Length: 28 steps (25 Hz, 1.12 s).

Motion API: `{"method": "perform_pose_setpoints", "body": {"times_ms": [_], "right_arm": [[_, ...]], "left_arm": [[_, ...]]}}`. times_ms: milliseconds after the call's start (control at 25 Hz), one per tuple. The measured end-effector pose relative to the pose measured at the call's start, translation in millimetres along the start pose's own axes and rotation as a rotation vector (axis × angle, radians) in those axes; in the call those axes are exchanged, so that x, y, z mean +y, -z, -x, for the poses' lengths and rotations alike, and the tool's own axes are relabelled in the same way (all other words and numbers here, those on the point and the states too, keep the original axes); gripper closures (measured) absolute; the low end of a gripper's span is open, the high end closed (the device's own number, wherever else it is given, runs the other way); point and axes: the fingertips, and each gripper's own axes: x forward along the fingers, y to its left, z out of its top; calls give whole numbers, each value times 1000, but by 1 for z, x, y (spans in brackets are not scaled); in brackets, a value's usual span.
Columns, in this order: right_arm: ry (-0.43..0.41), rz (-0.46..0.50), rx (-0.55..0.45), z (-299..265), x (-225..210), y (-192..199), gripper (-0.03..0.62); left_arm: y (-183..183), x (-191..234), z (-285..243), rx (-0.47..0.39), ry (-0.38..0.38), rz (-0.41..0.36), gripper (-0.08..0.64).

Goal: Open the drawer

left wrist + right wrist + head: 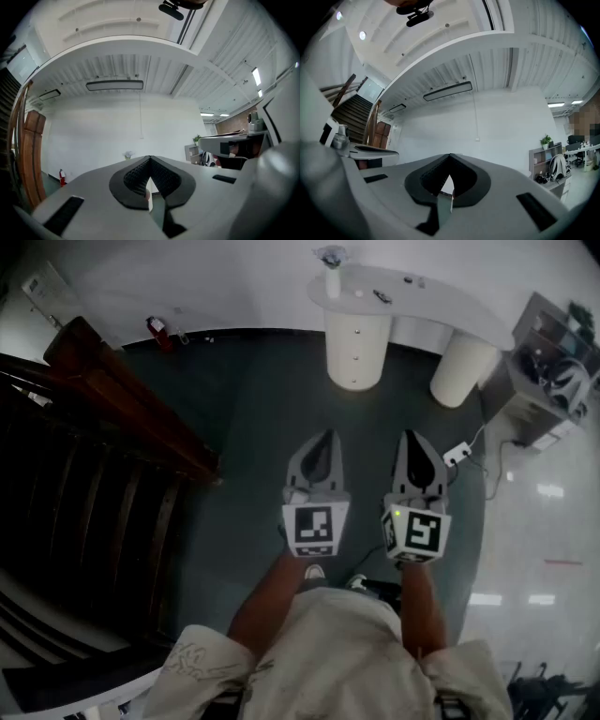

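**Approach to drawer pending**

Head view: grey left gripper (325,439) and grey right gripper (410,439) hover over dark floor (234,409), well short of the round cream knobbed pedestal (356,343), which probably houses the drawer.
Left gripper view: jaws together, empty.
Right gripper view: likewise.
Next: step closer, open one.

Grey left gripper (327,435), grey right gripper (410,436), teal floor (251,399), white desk (448,298)

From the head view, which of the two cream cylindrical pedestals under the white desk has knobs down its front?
The wider left-hand pedestal, with a column of small knobs; the right-hand pedestal looks plain.
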Motion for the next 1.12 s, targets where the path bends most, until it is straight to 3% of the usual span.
{"method": "perform_pose_setpoints", "body": {"times_ms": [360, 840, 1120], "right_arm": [[-36, 12, -3, 4, -14, -5, 589], [-66, -9, -72, 17, -51, -5, 589], [-70, -5, -55, -3, -62, 13, 589]], "left_arm": [[-2, -30, -7, 7, 0, -13, 558], [-16, -77, -17, -73, -2, -28, 558], [-13, -82, -41, -102, 6, -5, 558]]}}
